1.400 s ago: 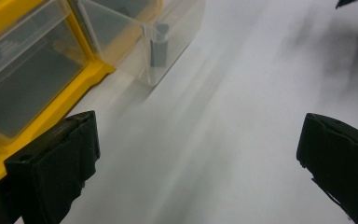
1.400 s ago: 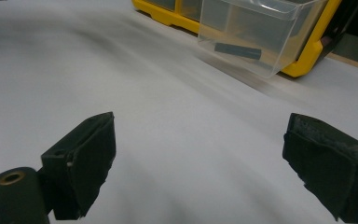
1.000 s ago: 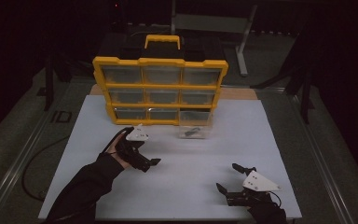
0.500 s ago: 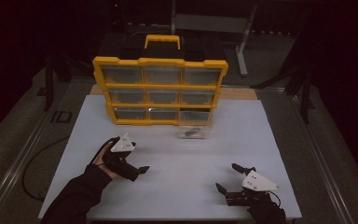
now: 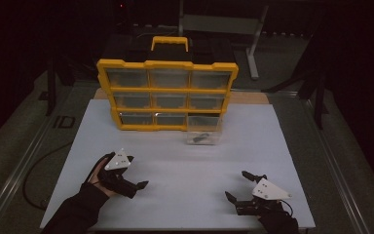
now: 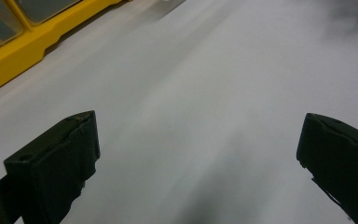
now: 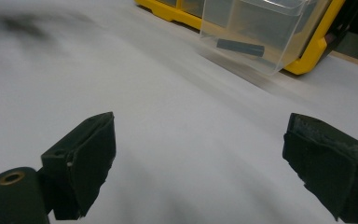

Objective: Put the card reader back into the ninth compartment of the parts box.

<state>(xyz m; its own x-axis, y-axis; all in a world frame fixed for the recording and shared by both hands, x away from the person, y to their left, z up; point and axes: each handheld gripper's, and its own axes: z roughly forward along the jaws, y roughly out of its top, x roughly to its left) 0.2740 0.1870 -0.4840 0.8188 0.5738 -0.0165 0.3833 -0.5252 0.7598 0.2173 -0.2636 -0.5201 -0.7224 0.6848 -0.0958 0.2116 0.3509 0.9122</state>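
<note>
We took the yellow organiser (image 5: 165, 95) as our landmark; it stood upright at the far middle of the white surface (image 5: 185, 165), its rows of clear drawers facing us. One clear drawer (image 5: 203, 130) sat pulled out on the surface, just in front of the organiser's lower right corner and touching or nearly touching it, with a small dark part (image 7: 240, 47) lying inside. We held the left hand-held gripper (image 5: 137, 179) well in front of the organiser's left half, near our edge of the surface, its jaws spread wide and holding nothing. We held the right hand-held gripper (image 5: 238, 186) well in front of the organiser's right end, nearer than the drawer and apart from it, jaws likewise wide and empty above bare surface.
</note>
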